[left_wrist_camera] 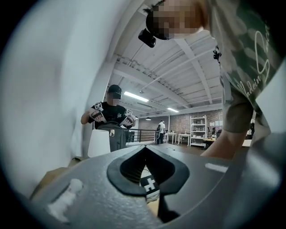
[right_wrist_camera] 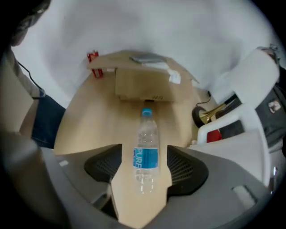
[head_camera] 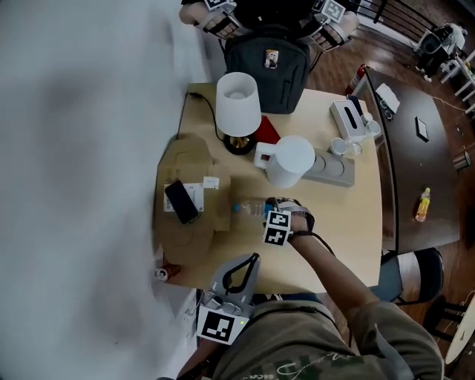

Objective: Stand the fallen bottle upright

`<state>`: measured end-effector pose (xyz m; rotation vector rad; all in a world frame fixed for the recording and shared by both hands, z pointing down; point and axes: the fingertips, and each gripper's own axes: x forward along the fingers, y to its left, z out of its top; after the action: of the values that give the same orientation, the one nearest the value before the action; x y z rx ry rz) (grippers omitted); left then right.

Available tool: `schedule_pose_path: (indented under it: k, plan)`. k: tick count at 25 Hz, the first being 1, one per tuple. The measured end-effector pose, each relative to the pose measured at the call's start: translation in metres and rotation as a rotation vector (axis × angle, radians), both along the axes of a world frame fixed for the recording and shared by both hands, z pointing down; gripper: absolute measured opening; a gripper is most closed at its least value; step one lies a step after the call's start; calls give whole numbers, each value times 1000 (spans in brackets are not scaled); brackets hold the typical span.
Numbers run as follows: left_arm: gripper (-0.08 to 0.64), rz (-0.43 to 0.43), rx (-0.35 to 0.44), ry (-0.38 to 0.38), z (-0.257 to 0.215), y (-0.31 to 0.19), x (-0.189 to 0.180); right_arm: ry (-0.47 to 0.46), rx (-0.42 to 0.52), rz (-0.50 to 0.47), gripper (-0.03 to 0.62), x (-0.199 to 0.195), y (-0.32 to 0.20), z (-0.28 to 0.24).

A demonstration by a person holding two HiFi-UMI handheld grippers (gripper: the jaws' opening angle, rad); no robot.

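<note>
Lying on its side on beige table (head_camera: 349, 223): clear bottle (head_camera: 251, 208) w/ blue cap and blue label; cap end toward cardboard box (head_camera: 189, 223), close to it but apart; base end under rt gripper (head_camera: 273, 215). In rt gripper view, pointed steeply down w/ jaws spread wide either side of the label; pads clear of bottle on both sides, so no grip; cap facing away from camera. At table's near edge, well apart from bottle: left gripper (head_camera: 252, 260); in left gripper view, jaws closed tip to tip w/ nothing between them; only a marker cube visible thru the gap below the tips. Elsewhere on table: lamp (head_camera: 237, 104) w/ white shade; white jug (head_camera: 289, 159) just beside it; grey power strip (head_camera: 335, 172) next to jug; phone (head_camera: 182, 200) on top of box; red can (head_camera: 167, 273) at near corner by the wall. At far side: dark backpack (head_camera: 267, 63) and another person (head_camera: 223, 15) w/ a gripper in each hand. Off to the right: dark table (head_camera: 415, 171) w/ small yellow bottle (head_camera: 423, 204).
</note>
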<state>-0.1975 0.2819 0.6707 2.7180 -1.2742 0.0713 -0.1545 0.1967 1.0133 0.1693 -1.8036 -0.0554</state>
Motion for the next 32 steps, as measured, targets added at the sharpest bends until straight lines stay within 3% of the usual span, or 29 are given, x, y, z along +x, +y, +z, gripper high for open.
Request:
schedule_pose_path:
  k: [3,6,11,13,14,16,18,19,20,22,24,32]
  plan:
    - [3,-32,-18,6,6,-3,-8,99,-71,-61,321,-7,-12,47]
    - [3,-73,-3,10,4,-4,-16,128,-97,-83,281,-12,-13,70]
    - [3,-95,-39,9,17,-9,-18,40,-80,-58,283,-14,-17,72]
    - [3,-100,-53,21,16,-9,-13,-105,-32,-39,281,-14,-12,49]
    - [3,-94,-55,18,15,-10,-10,-231,10,-23,281,-14,-9,28]
    - [3,-70,-59,-6,14,-10,-2,-567,88,51,282,-8,-3,-25]
    - [3,-57,-64,-18,13,-14,7,-946,152,203,281,11,-6,-77]
    - [3,-56,-66,-20,12,-15,13,-1092,179,290,281,25,-11,-93]
    - [3,-51,-66,-28,11,-16,20,-1180,196,367,281,39,-15,-98]
    - [3,-19,-64,-69,12,-14,34,-1239,207,455,282,56,-20,-85]
    - [3,29,-69,-120,16,-10,47,-1247,207,482,282,63,-21,-70]
    - [3,68,-108,-155,23,-12,78,-1205,221,416,285,78,-9,-50]
